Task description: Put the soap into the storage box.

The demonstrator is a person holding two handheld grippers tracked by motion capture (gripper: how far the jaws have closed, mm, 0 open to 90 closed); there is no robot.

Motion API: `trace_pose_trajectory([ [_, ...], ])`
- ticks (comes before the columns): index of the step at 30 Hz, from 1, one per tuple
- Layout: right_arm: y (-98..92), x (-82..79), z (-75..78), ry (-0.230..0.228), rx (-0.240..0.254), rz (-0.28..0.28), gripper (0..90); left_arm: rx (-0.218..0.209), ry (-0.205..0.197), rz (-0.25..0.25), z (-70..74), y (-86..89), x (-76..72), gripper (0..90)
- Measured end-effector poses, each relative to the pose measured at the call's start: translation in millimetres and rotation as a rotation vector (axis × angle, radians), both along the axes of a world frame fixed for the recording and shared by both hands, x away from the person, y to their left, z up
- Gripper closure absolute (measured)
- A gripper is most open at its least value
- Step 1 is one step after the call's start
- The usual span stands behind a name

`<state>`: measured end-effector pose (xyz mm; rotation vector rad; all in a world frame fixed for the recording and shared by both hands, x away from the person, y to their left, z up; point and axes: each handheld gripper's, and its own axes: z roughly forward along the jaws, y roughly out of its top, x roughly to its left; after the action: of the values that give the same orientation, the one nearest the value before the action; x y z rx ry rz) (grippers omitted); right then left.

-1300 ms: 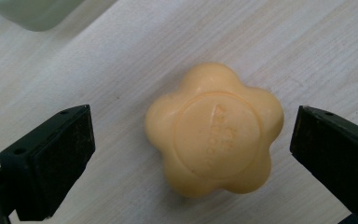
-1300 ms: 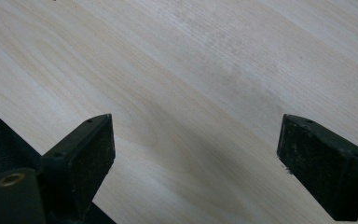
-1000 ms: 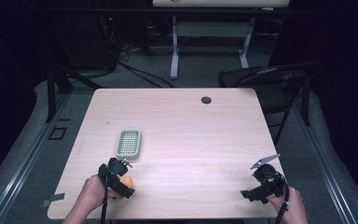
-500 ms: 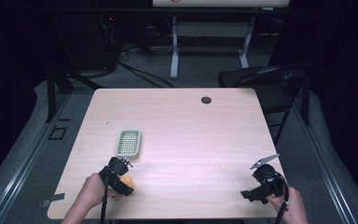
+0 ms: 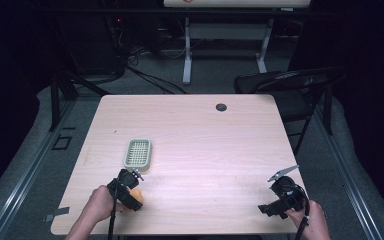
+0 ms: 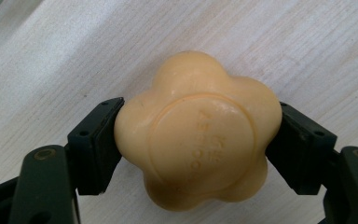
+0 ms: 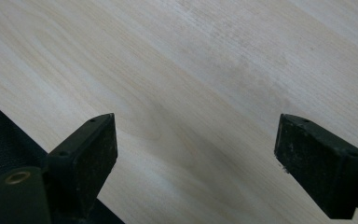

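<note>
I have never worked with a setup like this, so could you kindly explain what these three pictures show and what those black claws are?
There is no robot here. A person sits at a wooden table and holds a hand-operated two-jaw gripper in each hand. The high view looks down from above the person's side: the left gripper is at lower left, the right gripper at lower right. The other two pictures come from small cameras riding on each gripper, looking along its black jaws. In the left gripper view, the jaws press both sides of a yellow flower-shaped soap bar. In the right gripper view, the jaws stand wide apart over bare wood, holding nothing. Also on the table are a pale green slotted soap dish, just beyond the left gripper, and a small dark round thing near the far edge.
</note>
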<state>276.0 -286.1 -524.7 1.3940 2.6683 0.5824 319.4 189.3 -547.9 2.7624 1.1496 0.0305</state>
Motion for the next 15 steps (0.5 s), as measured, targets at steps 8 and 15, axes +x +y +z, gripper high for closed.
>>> trace_pose_trajectory([
  [8,-0.6,-0.1,0.3,0.001,-0.009,0.006,12.9,-0.007,-0.014,-0.001,6.7,1.6,-1.2,25.6],
  [15,-1.2,-0.2,0.1,0.006,-0.012,0.010,12.9,0.000,-0.005,0.000,4.5,2.0,-1.1,25.6],
])
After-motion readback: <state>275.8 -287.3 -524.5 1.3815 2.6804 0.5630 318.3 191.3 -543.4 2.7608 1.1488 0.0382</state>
